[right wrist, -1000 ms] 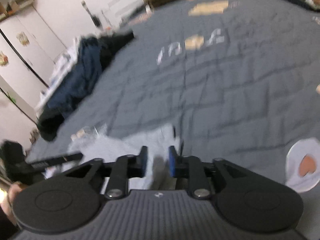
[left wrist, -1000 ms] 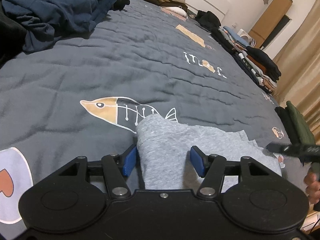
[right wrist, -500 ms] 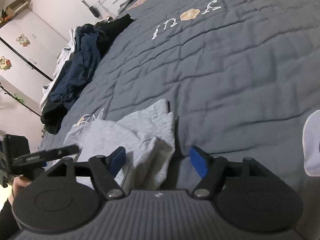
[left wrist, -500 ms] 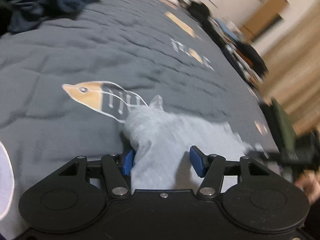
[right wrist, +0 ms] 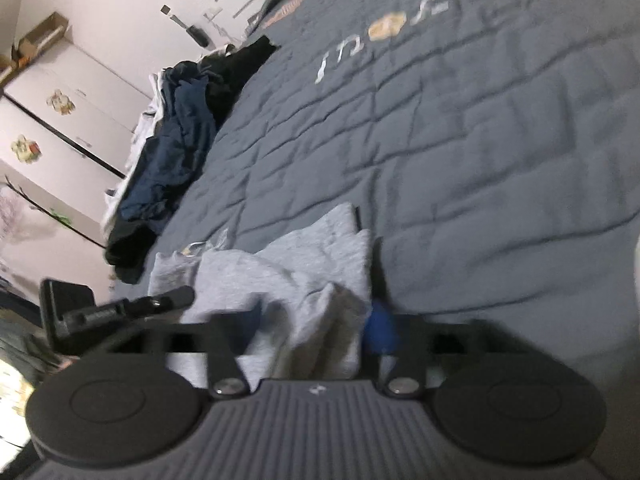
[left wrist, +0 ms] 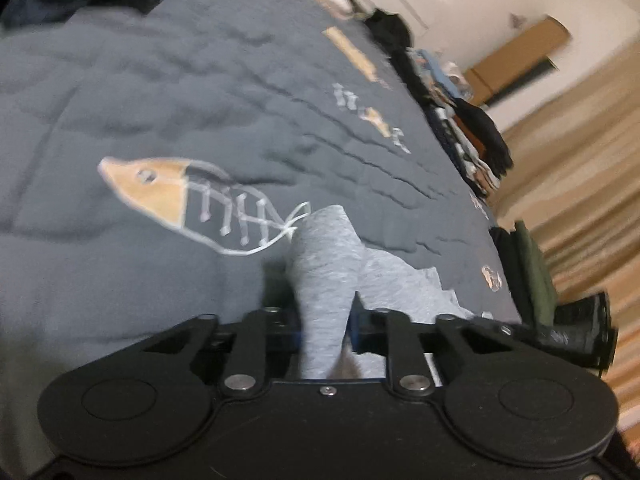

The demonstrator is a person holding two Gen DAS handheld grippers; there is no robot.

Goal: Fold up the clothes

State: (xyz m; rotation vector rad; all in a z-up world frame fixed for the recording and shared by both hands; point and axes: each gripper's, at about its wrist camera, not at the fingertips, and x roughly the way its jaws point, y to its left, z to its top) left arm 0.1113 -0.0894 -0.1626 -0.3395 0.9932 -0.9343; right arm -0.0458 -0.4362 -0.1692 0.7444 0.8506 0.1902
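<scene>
a: two grippers, both at the near edge of the bed. starting on the left, what do you see?

b: left gripper (left wrist: 326, 330) has just been closing, and its blue pads now pinch a raised fold of the grey garment (left wrist: 332, 280). the fold stands up between the fingers, its tip just beside the tail of the fish print (left wrist: 200, 204) on the quilt (left wrist: 160, 92).

a: and the cloth's edges?

b: it lies crumpled on the quilt near the front edge, stretching from the left gripper across to the right one. its far hem is ragged and bunched, not flat.

a: right side?

b: right gripper (right wrist: 316, 332) has also just been closing; a bunched ridge of the same garment sits squeezed between its fingers, one blue pad (right wrist: 380, 330) touching the cloth.

a: room to move?

b: a wide bare stretch of quilt lies beyond the garment. a dark clothes pile (right wrist: 176, 148) lines the left edge, well apart, and folded stacks (left wrist: 472, 136) line the right edge.
</scene>
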